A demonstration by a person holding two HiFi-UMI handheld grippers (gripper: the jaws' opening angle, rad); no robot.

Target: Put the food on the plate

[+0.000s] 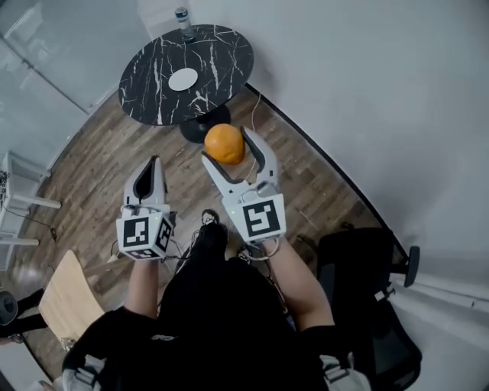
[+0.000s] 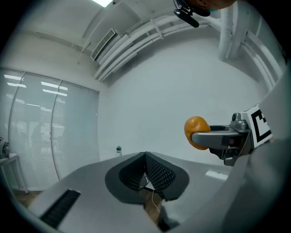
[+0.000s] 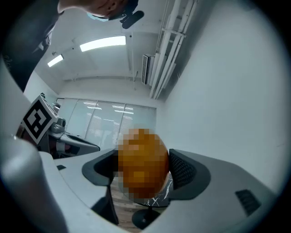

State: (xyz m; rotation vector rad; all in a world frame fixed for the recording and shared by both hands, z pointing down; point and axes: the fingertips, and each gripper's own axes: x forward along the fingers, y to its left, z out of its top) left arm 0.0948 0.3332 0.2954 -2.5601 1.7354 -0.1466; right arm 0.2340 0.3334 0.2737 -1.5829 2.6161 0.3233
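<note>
Between the right gripper's (image 1: 227, 147) fingers (image 1: 260, 157) sits the orange (image 1: 224, 143), held up in the air over the wooden floor (image 1: 92, 179). The fingers stand wide apart and clamp it from both sides. The right gripper view shows the same grip: the orange (image 3: 143, 164) fills the gap, with a black ribbed pad (image 3: 183, 170) against its right side. From the left gripper view the orange (image 2: 196, 132) shows at the tip of the right gripper, off to the right.

Far of the orange stands a round black marbled bench (image 1: 153, 88) on a single dark foot (image 1: 197, 131). In the head view the orange lies just on the near side of the bench's edge. A white plate (image 1: 183, 79) lies around the middle of the bench, well apart from the orange. A small bottle (image 1: 184, 23) stands upright at the bench's far edge.

Left of the right gripper, and near it, is the left gripper (image 1: 156, 163), held about level. Its fingers (image 2: 157, 175) are together, the tips touching.

Both grippers carry a cube with square markers at the near end, where the person's arms come in. A black office chair (image 1: 367, 298) stands at the near right beside a pale wall (image 1: 367, 92). A light wooden seat (image 1: 65, 302) is at the near left.
</note>
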